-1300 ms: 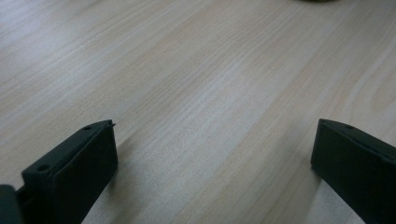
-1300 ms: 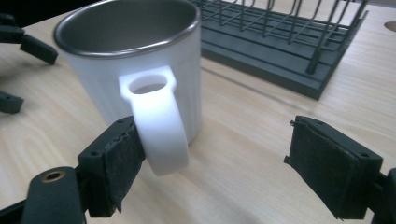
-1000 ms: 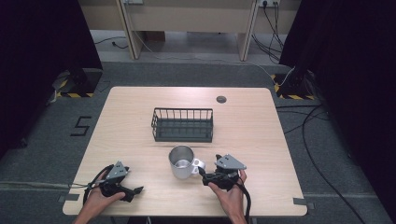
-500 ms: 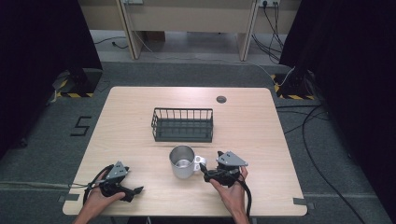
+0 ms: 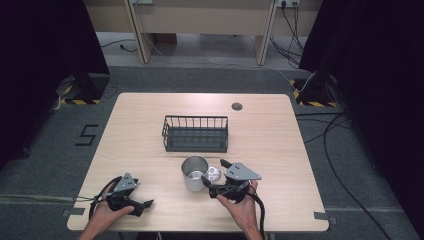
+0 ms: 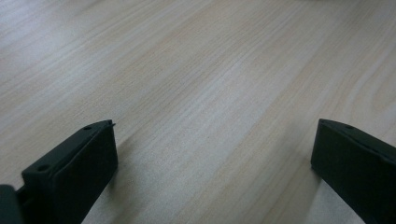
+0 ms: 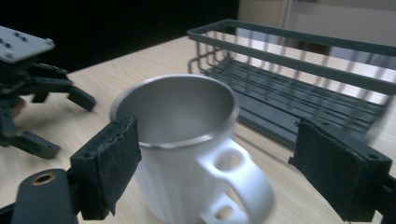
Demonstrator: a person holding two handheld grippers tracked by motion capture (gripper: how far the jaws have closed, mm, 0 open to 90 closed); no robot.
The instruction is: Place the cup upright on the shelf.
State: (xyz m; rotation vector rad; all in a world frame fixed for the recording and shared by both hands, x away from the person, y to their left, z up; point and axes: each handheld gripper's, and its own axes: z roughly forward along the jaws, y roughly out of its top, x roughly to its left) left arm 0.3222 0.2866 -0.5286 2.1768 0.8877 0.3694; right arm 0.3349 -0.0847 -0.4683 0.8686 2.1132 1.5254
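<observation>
Right now my right gripper (image 5: 212, 176) sits by the metal mug (image 5: 195, 173) near the front edge of the table (image 5: 270, 145), just in front of the wire basket (image 5: 195, 133). Its jaws have just been opening; the handle (image 7: 238, 184) and part of the mug's body sit between them, and the pads (image 7: 114, 163) stand off from the metal, though the left one looks very close to the wall. So I count this tool as narrowly open, holding nothing.

I judge the mug to be light, rigid and smooth: thin steel with a polished skin that would slide under a weak pinch, though it would not dent easily or break. The looped handle looks like the safest place to take hold, since the pads can close across its flat sides; the rim wall is the second choice, one pad inside and one outside.

My left gripper (image 5: 142, 205) rests low over bare wood at the table's near left corner, jaws spread wide with nothing between them.

From the high view I get the layout: mug upright, basket behind it, both hands well apart. Along my right gripper's own jaws I get what the overhead picture cannot give, the gap between pads and handle, and the mug's empty inside.
</observation>
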